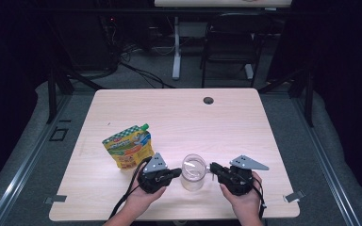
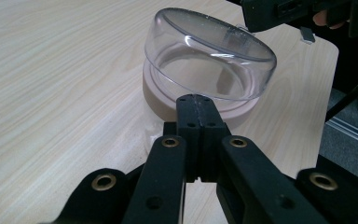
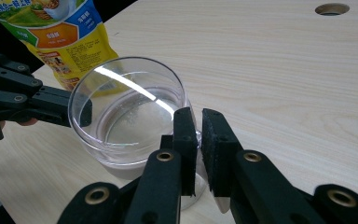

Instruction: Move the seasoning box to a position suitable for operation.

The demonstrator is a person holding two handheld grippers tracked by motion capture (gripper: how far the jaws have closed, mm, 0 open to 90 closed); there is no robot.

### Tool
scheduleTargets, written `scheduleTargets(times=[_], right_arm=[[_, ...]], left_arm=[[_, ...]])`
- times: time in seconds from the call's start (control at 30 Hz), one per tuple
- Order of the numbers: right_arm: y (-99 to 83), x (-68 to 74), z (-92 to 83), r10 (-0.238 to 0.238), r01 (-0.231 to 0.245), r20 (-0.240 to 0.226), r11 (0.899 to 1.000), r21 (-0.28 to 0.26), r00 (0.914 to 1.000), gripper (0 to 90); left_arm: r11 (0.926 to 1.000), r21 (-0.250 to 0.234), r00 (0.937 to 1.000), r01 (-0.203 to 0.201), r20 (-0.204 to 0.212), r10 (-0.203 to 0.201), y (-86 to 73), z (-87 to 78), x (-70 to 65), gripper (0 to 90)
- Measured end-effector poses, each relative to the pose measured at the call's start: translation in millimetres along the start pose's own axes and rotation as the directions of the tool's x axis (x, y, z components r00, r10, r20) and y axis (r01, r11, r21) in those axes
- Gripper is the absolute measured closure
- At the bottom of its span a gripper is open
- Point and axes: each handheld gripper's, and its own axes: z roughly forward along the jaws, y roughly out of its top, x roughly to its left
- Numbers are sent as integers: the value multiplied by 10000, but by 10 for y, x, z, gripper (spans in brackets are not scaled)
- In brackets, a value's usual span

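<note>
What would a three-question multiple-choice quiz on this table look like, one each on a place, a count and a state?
1. Where is the clear cup?
A. between the two grippers
B. on the snack pouch
C. beside the table's hole

2. How many snack pouches are on the table?
A. one
B. two
C. three

3. The left gripper's fingers are:
A. spread wide
B. pressed shut
C. holding the pouch

Answers: 1 A, the left gripper and right gripper flank it; 2 A, one yellow pouch stands there; 3 B, no gap shows between them.
</note>
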Motion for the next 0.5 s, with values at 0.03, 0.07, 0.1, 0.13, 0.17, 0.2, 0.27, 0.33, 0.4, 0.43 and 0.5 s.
scheduleTargets(times=[0.03,0.07,0.1,0.13,0.17,0.2,0.27,0.33,0.4,0.43,0.5], right_arm=[[-1,0,0,-8,8,3,10000,-1,10000,841],[-2,0,0,-6,6,9,10000,-8,10000,841],[-3,2,0,-9,9,14,10000,-21,10000,841],[-5,4,0,-14,14,18,10000,-29,10000,842],[-6,4,1,-19,19,22,10000,-37,10000,843],[-7,5,0,-10,11,29,10000,-38,10000,843],[-10,8,1,17,-17,42,10000,-67,10000,844],[-11,9,1,28,-28,44,10000,-77,10000,844],[-11,7,1,69,-69,24,9999,-78,10000,844],[-13,6,1,97,-97,24,9999,-87,9999,844],[-14,6,1,107,-107,21,9999,-93,9999,844]], left_arm=[[10000,-3,10000,-9,7,9,2,2,-1,900],[10000,-3,10000,-14,9,14,3,3,-1,900],[10000,2,10000,-16,7,16,4,3,-1,900],[10000,2,10000,-18,7,18,5,4,-1,900],[10000,-9,10000,-28,14,28,6,6,0,900],[10000,-7,10000,-32,9,32,7,7,0,900],[10000,25,10000,-16,16,16,5,11,-5,900],[10000,61,10000,-54,28,54,5,20,-13,900],[9999,94,9999,-113,27,113,4,29,-21,900],[9999,104,9999,-131,-48,131,5,28,-26,900],[9998,123,9999,-134,-35,134,6,27,-23,900]])
